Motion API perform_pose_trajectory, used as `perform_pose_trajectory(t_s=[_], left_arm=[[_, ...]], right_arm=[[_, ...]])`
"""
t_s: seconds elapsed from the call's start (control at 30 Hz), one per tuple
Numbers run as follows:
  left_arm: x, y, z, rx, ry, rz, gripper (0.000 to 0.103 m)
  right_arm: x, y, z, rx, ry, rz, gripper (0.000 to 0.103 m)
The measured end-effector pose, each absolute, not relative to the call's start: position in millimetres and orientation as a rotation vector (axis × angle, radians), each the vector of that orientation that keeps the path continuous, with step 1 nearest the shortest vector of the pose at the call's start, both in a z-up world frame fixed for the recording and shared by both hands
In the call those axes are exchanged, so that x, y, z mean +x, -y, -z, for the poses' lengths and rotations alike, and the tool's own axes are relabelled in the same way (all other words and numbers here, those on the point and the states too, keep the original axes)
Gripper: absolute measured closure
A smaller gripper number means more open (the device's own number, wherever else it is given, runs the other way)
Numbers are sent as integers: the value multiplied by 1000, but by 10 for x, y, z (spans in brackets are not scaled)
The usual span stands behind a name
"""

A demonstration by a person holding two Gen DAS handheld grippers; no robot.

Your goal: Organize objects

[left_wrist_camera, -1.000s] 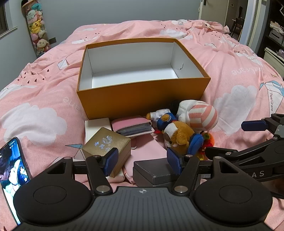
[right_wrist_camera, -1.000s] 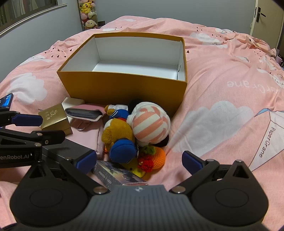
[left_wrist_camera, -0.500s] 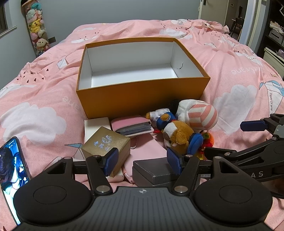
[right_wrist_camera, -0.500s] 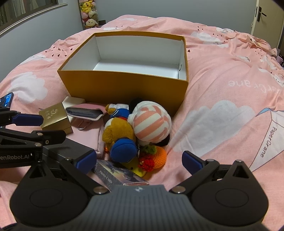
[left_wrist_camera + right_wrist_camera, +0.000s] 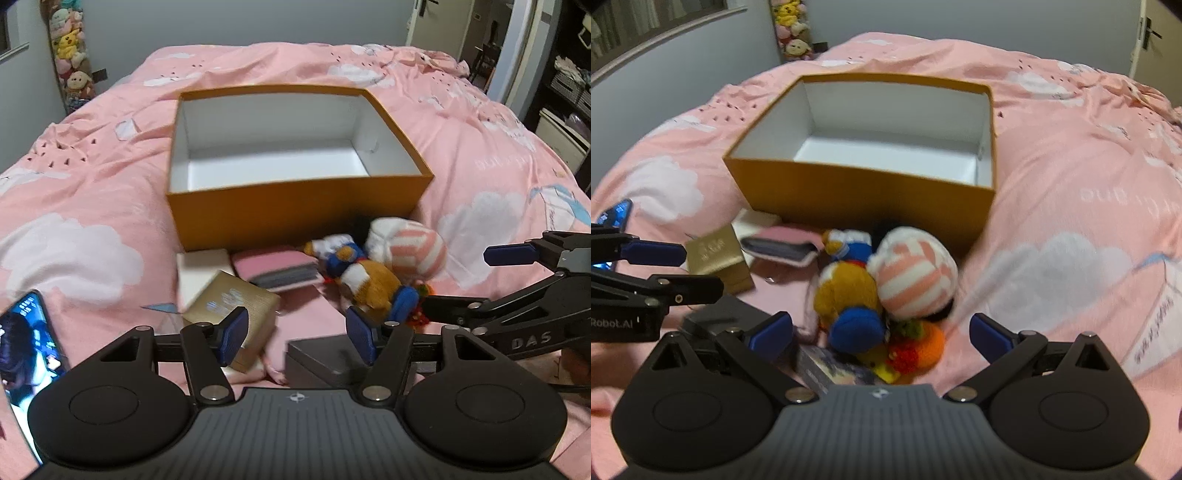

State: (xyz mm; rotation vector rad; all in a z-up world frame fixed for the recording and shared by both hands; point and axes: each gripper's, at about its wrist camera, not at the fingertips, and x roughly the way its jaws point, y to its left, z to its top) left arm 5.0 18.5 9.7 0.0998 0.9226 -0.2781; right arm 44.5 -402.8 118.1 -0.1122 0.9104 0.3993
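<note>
Both cameras have risen and pulled back since half a second ago: the open orange cardboard box with the white inside [image 5: 295, 206] now sits lower and smaller in each view, more of the grey wall shows above the pink cloud-print bed cover [image 5: 92, 229], and the whole scene is smeared by motion where it was sharp before. That blur makes the print on the small gold box [image 5: 236, 306] unreadable and softens the pile in front of the orange box: a pink wallet [image 5: 277, 267], a white flat box [image 5: 201, 264], a brown and blue plush toy [image 5: 373, 284], a pink-and-white striped plush ball [image 5: 410, 251] and an orange knitted toy [image 5: 923, 345]. A dark grey flat box [image 5: 325, 362] is partly hidden behind the left tongs [image 5: 295, 336], a lit phone [image 5: 26, 350] is cut off at the left edge, and a printed card box [image 5: 831, 369] is half covered by the right tongs [image 5: 881, 334]. Both tongs hover above the bed with jaws spread wide, the right pair wider than the left, and grip nothing. The orange box is empty; every item lies on the bed before it.
</note>
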Motion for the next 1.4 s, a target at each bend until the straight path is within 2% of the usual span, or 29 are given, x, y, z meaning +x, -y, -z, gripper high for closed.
perform_pose_trajectory(t_s=[0.03,0.13,0.23,0.37,0.7,0.8,0.83,0.9,1.03,1.3,1.4], left_arm=[[78,-215,-119,99,-923,276,31],[182,-286,-122,132,-944,285,30],[301,-321,-63,214,-979,338,27],[419,-361,-23,350,-988,460,17],[664,-498,268,379,-1086,534,17],[655,-501,361,462,-1084,627,17],[648,-504,395,499,-1083,662,17],[630,-534,428,514,-1062,673,26],[621,-600,420,456,-1034,680,31],[683,-727,281,373,-1024,686,31],[734,-744,194,352,-1031,669,32]], right_arm=[[474,4010,-1211,-112,-907,-415,4],[554,3917,-1267,-133,-898,-457,22],[664,3819,-1273,-128,-921,-519,30],[809,3665,-1213,-142,-958,-581,31],[1016,3329,-1037,-146,-1047,-675,31],[1067,3288,-999,-147,-1064,-680,31],[1083,3274,-987,-146,-1068,-681,31],[1105,3253,-968,-146,-1072,-684,31],[1123,3217,-947,-154,-1069,-690,31],[1134,3205,-918,-147,-1075,-696,32],[1145,3199,-914,-142,-1084,-705,39]])
